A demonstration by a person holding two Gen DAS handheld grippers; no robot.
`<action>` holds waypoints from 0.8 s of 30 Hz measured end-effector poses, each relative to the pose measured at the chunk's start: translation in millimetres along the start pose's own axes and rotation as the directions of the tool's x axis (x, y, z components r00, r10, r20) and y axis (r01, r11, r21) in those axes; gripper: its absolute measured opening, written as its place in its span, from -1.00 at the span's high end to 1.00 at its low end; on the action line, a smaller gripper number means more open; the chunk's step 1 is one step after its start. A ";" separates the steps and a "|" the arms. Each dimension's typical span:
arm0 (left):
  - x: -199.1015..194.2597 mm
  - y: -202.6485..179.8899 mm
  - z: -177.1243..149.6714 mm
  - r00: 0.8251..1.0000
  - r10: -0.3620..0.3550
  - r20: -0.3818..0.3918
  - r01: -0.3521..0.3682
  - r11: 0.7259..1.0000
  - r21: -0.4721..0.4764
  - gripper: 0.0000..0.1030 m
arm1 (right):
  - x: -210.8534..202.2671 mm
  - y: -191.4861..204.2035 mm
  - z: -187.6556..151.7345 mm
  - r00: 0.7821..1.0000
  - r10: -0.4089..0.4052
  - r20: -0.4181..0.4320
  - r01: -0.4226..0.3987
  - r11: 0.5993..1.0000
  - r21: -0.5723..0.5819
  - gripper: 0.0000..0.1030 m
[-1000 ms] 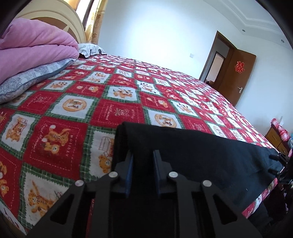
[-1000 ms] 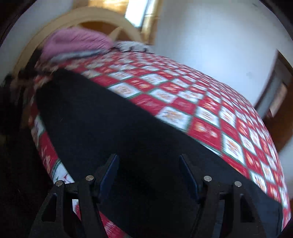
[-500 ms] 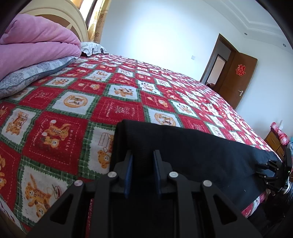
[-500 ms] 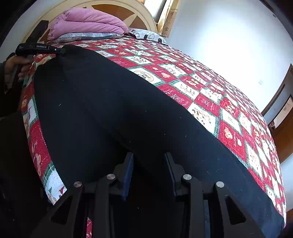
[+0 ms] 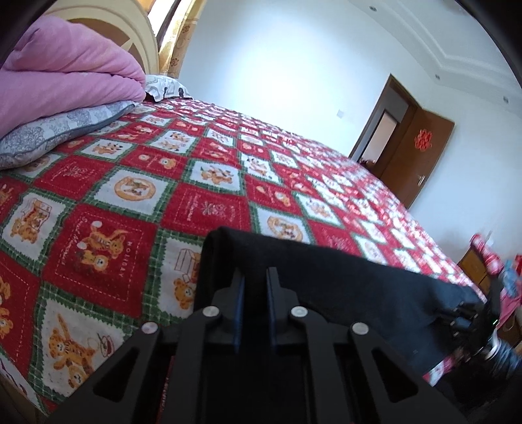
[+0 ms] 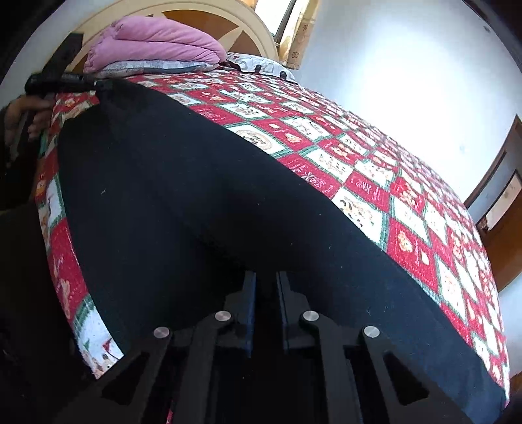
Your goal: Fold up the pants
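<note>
Lying along the near edge of the bed (image 5: 228,182), black pants (image 6: 182,202) form a long matte strip of soft knit with a rounded folded end. Left claw (image 5: 255,277) is pinched narrow on that folded end, fabric bunched between its flat black pads. Right claw (image 6: 266,280) has just been closing and is now clamped narrow on the cloth at the other end, a ridge of fabric pressed between the pads. Bedspread (image 5: 107,228) is a quilted patchwork of red and white diamonds with green plaid borders and bear prints. Puffy pink duvet (image 5: 58,78) sits folded on a grey patterned pillow (image 5: 55,130) at the curved cream headboard (image 6: 208,19).
</note>
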State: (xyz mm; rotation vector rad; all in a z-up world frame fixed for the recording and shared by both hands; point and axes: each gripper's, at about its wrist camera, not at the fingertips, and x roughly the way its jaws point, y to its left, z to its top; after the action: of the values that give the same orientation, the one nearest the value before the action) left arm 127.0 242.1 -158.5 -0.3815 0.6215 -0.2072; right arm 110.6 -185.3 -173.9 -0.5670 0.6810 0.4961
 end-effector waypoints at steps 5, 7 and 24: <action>3.9 -0.7 1.7 1.000 -0.003 -0.019 0.003 1.000 0.011 0.81 | 2.7 1.4 3.2 1.000 -0.008 -0.003 0.008 1.000 -0.006 0.76; 6.6 0.4 0.7 1.000 -0.007 -0.029 0.007 1.000 0.008 0.83 | 2.8 0.0 4.4 1.000 0.008 -0.010 -0.008 1.000 0.009 0.93; -52.4 -1.4 15.1 0.997 -0.072 -0.010 0.072 0.997 0.005 0.84 | -75.7 -4.0 10.0 0.990 0.080 0.112 -0.087 0.995 0.054 0.96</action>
State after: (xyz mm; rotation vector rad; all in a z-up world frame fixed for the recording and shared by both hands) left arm 94.3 260.9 -119.1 -0.3986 0.6169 -0.2792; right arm 66.3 -199.9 -113.3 -0.4535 0.6145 0.5794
